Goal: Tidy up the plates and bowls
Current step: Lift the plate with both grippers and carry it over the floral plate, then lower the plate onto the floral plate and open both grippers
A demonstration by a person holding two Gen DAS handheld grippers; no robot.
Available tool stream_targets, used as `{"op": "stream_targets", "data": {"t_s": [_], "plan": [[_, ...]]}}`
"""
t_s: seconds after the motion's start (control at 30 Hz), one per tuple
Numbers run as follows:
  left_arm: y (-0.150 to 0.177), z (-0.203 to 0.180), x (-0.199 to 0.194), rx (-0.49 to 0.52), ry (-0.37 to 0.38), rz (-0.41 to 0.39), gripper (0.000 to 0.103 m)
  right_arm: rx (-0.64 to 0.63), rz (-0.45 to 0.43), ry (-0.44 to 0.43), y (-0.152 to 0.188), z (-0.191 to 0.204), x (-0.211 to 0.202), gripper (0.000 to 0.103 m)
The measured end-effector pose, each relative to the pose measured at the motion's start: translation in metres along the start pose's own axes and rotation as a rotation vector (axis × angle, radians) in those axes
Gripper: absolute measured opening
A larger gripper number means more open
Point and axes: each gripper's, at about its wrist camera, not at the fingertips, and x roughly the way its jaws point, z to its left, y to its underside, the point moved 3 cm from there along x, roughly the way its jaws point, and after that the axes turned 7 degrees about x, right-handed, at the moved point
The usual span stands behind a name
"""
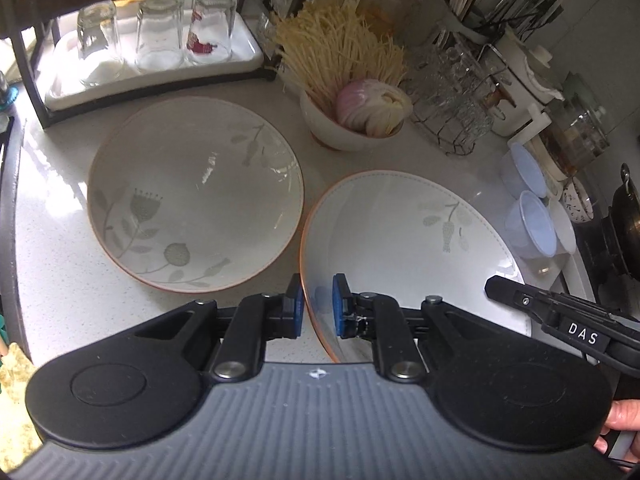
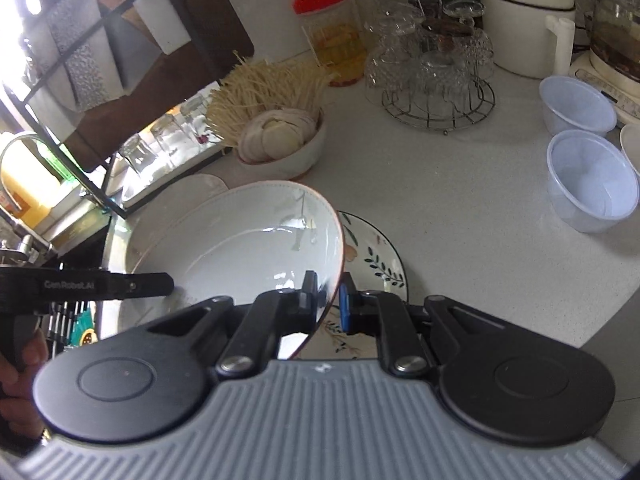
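Observation:
Both grippers hold one large white bowl with an orange rim and a leaf print [image 1: 408, 248], lifted and tilted above the counter. My left gripper [image 1: 318, 306] is shut on its near-left rim. My right gripper [image 2: 330, 300] is shut on its right rim; the bowl shows in the right wrist view [image 2: 240, 240]. A second matching bowl [image 1: 192, 192] sits on the counter to the left. A flat plate with a leaf and fruit print [image 2: 376, 256] lies on the counter under the held bowl.
A small bowl with sliced onion and noodles [image 1: 352, 120] stands behind. Upturned glasses on a tray [image 1: 156, 40] are at back left. A wire rack of glass cups [image 2: 436, 76] and two plastic tubs [image 2: 588, 180] are at right. A sink lies at the left [image 2: 80, 328].

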Motion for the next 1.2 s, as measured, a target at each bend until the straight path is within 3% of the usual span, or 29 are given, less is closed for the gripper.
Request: {"op": "stream_targets", "data": {"t_s": [0.4, 1.2], "plan": [[0.003, -0.014, 0.04, 0.003, -0.029, 0.102, 0.017, 0.011, 0.081, 0.028, 0.003, -0.029, 0.026, 0.015], [-0.003, -0.023, 0.048, -0.005, -0.108, 0.118, 0.018, -0.014, 0.103, 0.007, -0.002, -0.032, 0.041, 0.017]]}}
